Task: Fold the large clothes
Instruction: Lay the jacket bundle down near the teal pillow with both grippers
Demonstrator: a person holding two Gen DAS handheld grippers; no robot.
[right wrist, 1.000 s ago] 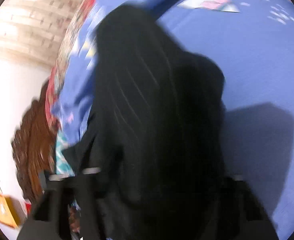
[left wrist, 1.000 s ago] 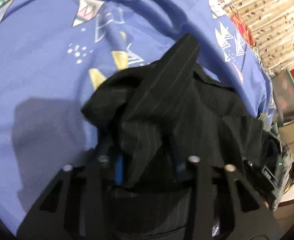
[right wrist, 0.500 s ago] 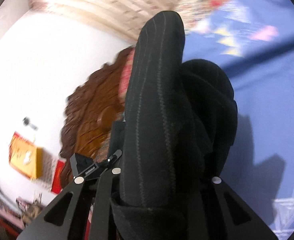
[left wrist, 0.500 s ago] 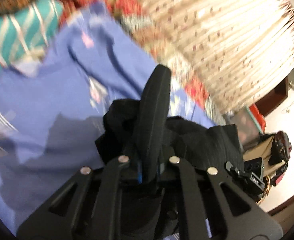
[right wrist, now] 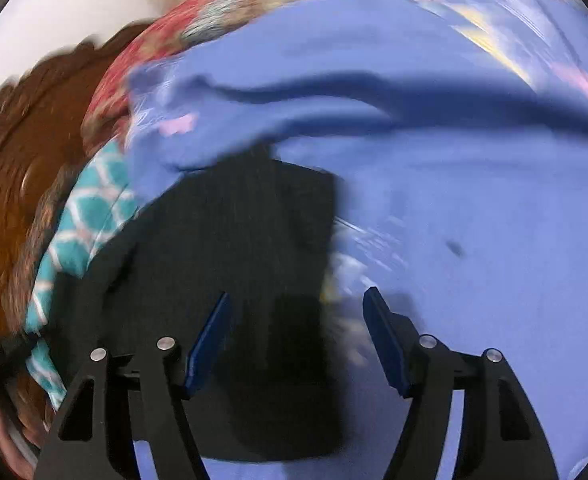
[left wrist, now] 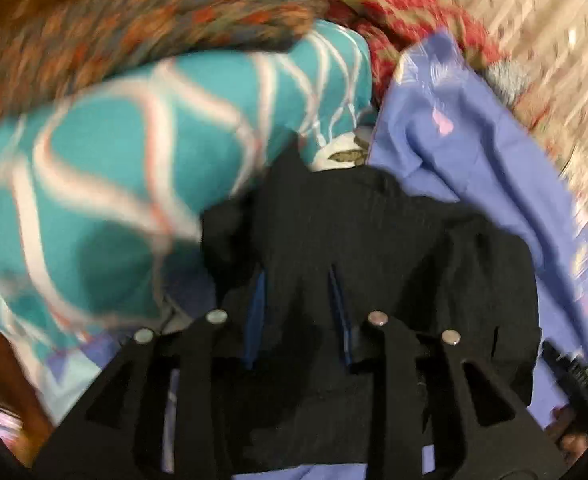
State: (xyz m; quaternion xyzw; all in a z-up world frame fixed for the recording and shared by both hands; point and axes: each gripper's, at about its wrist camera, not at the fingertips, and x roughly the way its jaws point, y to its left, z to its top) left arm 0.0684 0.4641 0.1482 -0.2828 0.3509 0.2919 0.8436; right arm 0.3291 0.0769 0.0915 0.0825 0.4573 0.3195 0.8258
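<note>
**Black garment on blue sheet; right claw spread, left claw partly covered**

The black pinstriped fabric garment [right wrist: 230, 280] lies bunched on the periwinkle-blue printed bed sheet [right wrist: 474, 220], at the near left of the right wrist view. Its far edge touches a raised fold of the same sheet.

The right gripper [right wrist: 297, 340] hovers over the garment's right edge. Its two blue finger pads [right wrist: 210, 344] stand wide apart, with dark cloth and blue sheet showing between them. No cloth is pinched.

In the left wrist view, the left gripper [left wrist: 298, 312] sits directly over the black garment [left wrist: 374, 248]. Dark fabric fills the space between the two blue pads [left wrist: 254, 320] and covers the fingertips. The pads stand somewhat apart, but whether they clamp the cloth cannot be determined.

A teal cushion with a white lattice pattern [left wrist: 114, 184] lies just beyond the garment on the far left, touching it. A red and multicoloured woven blanket [left wrist: 394, 12] lies behind the cushion. A carved brown wooden headboard [right wrist: 18, 152] stands at the far left in the right wrist view. Both views are motion-blurred.
</note>
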